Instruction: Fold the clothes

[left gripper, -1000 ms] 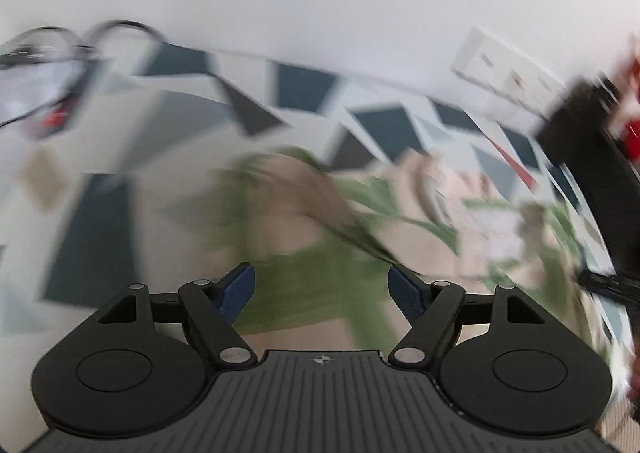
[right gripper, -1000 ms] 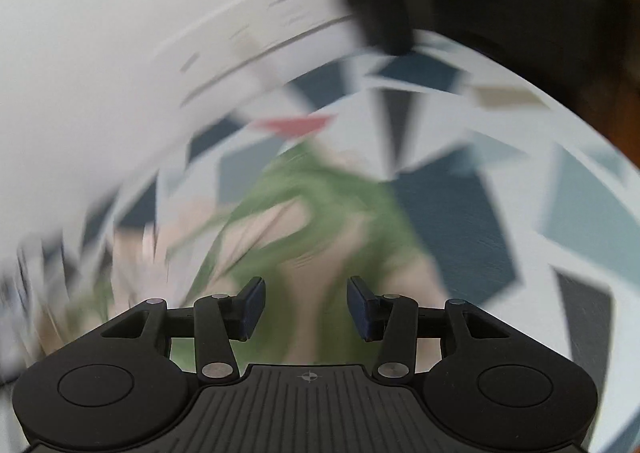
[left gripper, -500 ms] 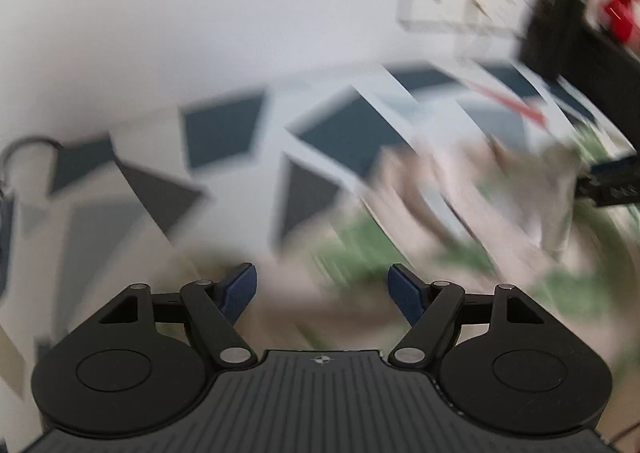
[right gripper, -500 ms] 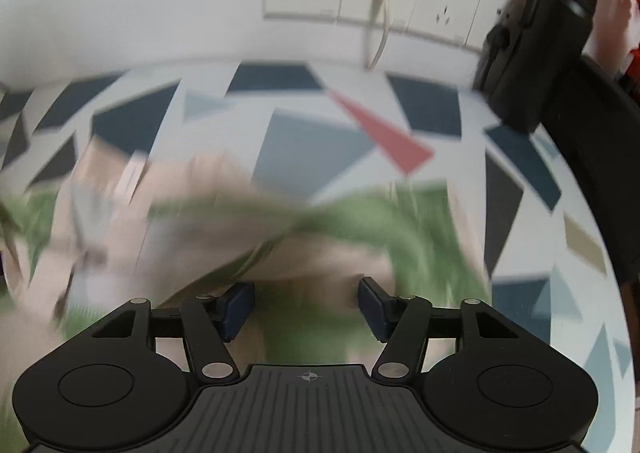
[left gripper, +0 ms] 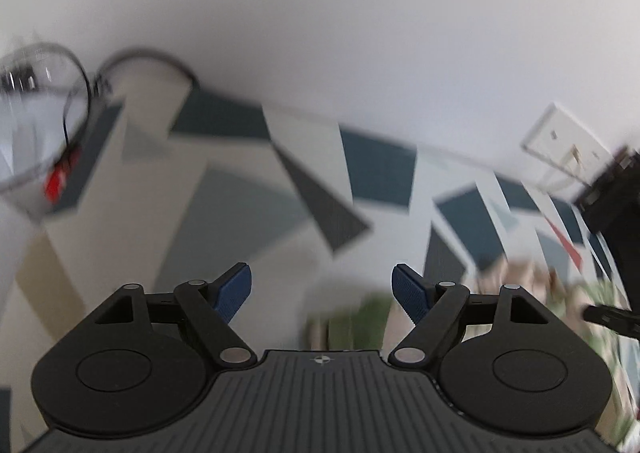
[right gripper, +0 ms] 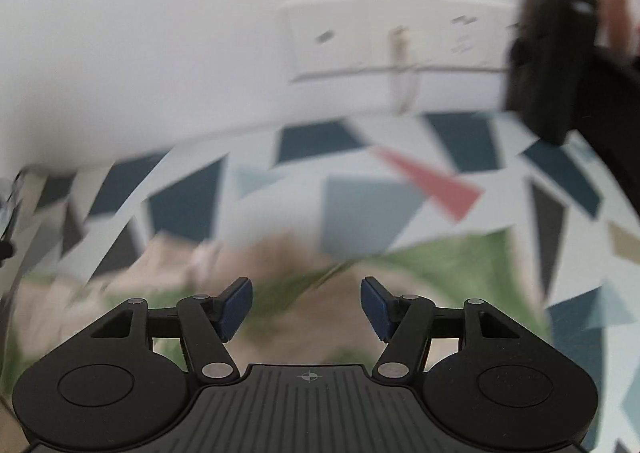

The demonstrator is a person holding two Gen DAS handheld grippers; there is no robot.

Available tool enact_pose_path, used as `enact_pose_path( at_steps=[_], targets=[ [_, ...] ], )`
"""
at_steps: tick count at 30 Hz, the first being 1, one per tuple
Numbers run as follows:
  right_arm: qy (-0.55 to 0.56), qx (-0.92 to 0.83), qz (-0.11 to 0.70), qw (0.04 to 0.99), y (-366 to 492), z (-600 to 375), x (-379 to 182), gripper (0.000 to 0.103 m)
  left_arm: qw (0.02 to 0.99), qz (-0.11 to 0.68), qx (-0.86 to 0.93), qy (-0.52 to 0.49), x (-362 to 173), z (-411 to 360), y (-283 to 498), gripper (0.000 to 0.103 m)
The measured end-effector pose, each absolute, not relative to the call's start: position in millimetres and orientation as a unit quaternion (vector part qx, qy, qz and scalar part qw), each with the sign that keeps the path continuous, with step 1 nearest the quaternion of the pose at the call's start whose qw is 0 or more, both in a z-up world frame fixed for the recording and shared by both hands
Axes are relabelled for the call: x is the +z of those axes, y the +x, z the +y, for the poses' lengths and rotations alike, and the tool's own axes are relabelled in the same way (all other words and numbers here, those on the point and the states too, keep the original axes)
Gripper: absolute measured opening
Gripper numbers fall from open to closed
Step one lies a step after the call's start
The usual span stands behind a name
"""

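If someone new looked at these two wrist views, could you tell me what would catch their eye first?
Most striking is the tablecloth with its dark blue, grey and red triangles, filling the middle of both views. A crumpled green and beige garment lies on it just beyond the open right hand-held gripper. The left hand-held gripper, also open and empty, points mostly at bare cloth, with the garment at its lower right.

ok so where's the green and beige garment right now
In the right wrist view the garment lies on the patterned tablecloth, just ahead of the open right gripper, below the wall sockets.
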State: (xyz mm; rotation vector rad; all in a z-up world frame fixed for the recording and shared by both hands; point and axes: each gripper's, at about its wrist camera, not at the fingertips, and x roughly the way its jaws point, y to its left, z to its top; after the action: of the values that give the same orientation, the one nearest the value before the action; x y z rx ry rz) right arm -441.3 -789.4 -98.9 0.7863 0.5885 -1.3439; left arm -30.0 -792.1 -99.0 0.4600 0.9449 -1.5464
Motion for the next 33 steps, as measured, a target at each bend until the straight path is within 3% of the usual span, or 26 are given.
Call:
enact_pose_path(
  at_steps=[7,9,10,13,17,18,19,20,22,28,33],
  targets=[
    [0.368,-0.549,0.301,0.688,-393.3,-783.0,-121.8,0.057,0.55,0.429,-0.684,0.214,-122.7,-774.4,-49.0,0.076],
    [0.362,-0.55,0.306,0.687,-381.7,-786.6,-125.0,0.057,0.567,0.398,-0.683,0.232,-117.5,-773.1,-59.7,0.045],
    [0.359,-0.554,0.308,0.686,-380.7,-795.1,-127.7,0.057,0.575,0.382,-0.683,0.241,-115.0,-772.5,-65.1,0.017],
    [0.35,-0.581,0.297,0.672,-382.8,-820.9,-132.1,0.056,0.609,0.373,-0.663,0.226,-108.7,-776.3,-62.0,0.01],
    [0.344,-0.637,0.239,0.646,-401.1,-837.3,-123.8,0.057,0.698,0.38,-0.571,0.204,-106.0,-782.9,-34.6,0.011],
    [0.353,-0.643,0.224,0.641,-409.1,-835.8,-120.0,0.061,0.691,0.401,-0.57,0.193,-105.8,-782.8,-25.8,0.017],
    [0.361,-0.647,0.208,0.638,-418.5,-830.3,-115.6,0.066,0.672,0.419,-0.583,0.182,-105.2,-781.0,-19.1,0.031],
    [0.368,-0.65,0.194,0.636,-427.8,-824.6,-111.3,0.069,0.653,0.426,-0.601,0.175,-103.9,-777.5,-17.1,0.054],
    [0.362,-0.648,0.189,0.642,-440.5,-808.6,-105.9,0.078,0.626,0.414,-0.635,0.184,-99.5,-772.3,-24.0,0.073],
    [0.353,-0.662,0.211,0.627,-459.7,-773.9,-103.1,0.078,0.543,0.296,-0.739,0.268,-80.2,-777.2,-109.5,0.073],
    [0.378,-0.676,0.193,0.602,-475.9,-752.1,-105.7,0.078,0.497,0.261,-0.754,0.342,-111.3,-797.9,-174.8,0.072]
  ],
)
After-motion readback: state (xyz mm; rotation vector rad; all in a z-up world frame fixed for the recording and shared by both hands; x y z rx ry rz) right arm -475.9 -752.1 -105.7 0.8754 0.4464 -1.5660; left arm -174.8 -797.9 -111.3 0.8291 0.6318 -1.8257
